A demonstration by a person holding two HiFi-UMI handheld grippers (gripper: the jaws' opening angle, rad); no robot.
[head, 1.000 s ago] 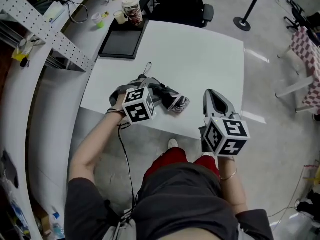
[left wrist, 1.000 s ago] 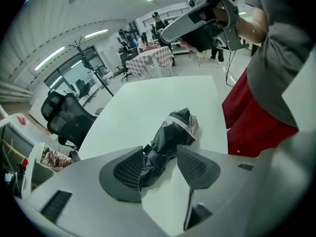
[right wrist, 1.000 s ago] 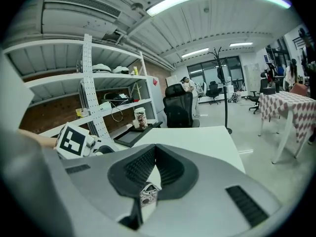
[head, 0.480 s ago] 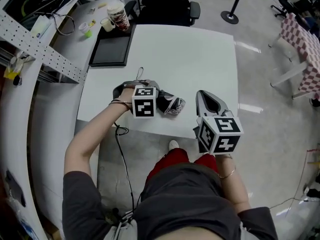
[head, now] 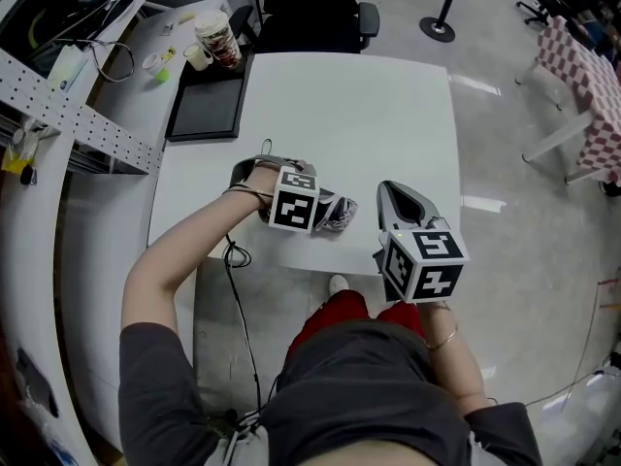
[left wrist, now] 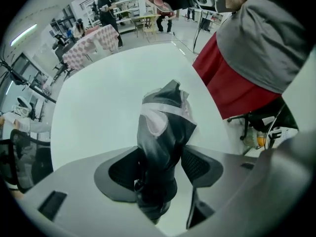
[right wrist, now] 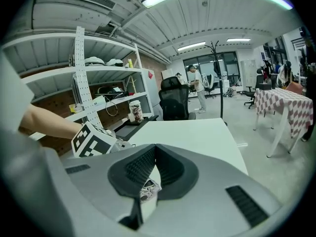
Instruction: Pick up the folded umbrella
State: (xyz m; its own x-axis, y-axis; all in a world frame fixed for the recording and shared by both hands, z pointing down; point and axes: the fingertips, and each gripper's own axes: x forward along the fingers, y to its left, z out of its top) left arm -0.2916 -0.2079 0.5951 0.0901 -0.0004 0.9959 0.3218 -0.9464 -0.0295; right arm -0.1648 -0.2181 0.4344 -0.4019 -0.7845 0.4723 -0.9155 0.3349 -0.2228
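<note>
The folded umbrella (head: 336, 213), dark grey with pale patterned cloth, lies on the white table (head: 388, 115) near its front edge. My left gripper (head: 295, 206) points straight down over the umbrella's middle. In the left gripper view the umbrella (left wrist: 165, 127) runs between the two pads, and the gripper (left wrist: 160, 168) straddles it with its jaws opening. My right gripper (head: 390, 190) hovers over the table's front right part, apart from the umbrella, its tips together and nothing held. Through the right gripper (right wrist: 155, 149) a bit of the umbrella's end (right wrist: 148, 189) shows.
A black tablet-like slab (head: 206, 110) lies at the table's back left, with cups (head: 218, 37) on the desk behind it. A black office chair (head: 310, 8) stands behind the table. A perforated shelf rail (head: 78, 115) runs along the left. A stanchion base (head: 437, 29) stands on the floor.
My left gripper has sunk onto the umbrella and rolled, its marker cube now turned another way. The right gripper has stayed where it was.
</note>
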